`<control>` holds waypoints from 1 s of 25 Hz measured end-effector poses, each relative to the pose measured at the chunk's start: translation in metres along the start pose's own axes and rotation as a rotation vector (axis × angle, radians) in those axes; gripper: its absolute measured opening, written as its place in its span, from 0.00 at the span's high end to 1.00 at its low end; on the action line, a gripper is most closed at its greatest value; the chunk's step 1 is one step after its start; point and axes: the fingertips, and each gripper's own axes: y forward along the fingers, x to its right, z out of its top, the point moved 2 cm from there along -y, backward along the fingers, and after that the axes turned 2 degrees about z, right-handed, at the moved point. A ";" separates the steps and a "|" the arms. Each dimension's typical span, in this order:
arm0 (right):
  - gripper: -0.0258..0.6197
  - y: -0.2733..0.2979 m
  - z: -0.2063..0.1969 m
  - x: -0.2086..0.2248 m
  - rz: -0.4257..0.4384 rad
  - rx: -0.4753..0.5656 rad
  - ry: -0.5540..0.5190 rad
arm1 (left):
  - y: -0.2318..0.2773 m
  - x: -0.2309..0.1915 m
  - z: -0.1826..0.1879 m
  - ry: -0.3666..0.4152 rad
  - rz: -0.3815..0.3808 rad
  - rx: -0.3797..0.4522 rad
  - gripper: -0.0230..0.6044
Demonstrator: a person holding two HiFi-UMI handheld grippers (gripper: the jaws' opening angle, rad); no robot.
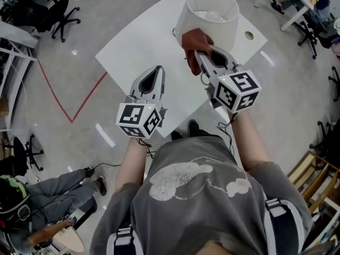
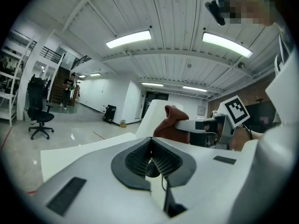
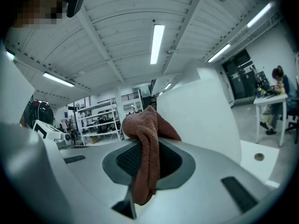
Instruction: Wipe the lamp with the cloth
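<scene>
The lamp (image 1: 215,23) with its white shade stands on the far part of the white table (image 1: 133,47). The right gripper (image 1: 201,54), on a stretched forearm, is clamped on the reddish-brown cloth (image 1: 194,40) at the shade's near side. The left gripper (image 1: 157,70) hangs further back, jaws together, holding nothing.

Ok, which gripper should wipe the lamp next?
Right. The right gripper is shut on the cloth, close up at the lamp; the left gripper is shut, empty and farther back.
</scene>
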 end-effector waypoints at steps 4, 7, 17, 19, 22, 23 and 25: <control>0.87 -0.004 -0.026 0.003 0.042 -0.051 0.035 | 0.012 0.012 -0.008 -0.021 0.016 -0.020 0.95; 0.87 -0.006 -0.046 0.004 0.068 -0.102 0.052 | 0.019 0.021 -0.014 -0.017 0.022 -0.033 0.95; 0.87 0.017 -0.073 -0.012 0.012 -0.143 0.082 | 0.031 -0.011 -0.022 -0.047 -0.050 -0.073 0.95; 0.87 0.028 -0.076 -0.015 -0.031 -0.152 0.080 | 0.038 -0.024 -0.018 -0.049 -0.087 -0.075 0.95; 0.87 0.041 -0.081 -0.019 -0.119 -0.162 0.090 | 0.046 -0.041 -0.011 -0.049 -0.164 -0.088 0.95; 0.87 0.043 -0.082 -0.022 -0.145 -0.157 0.101 | 0.046 -0.046 -0.010 -0.047 -0.189 -0.092 0.95; 0.87 0.045 -0.082 -0.031 -0.188 -0.137 0.118 | 0.045 -0.058 -0.008 -0.048 -0.228 -0.098 0.95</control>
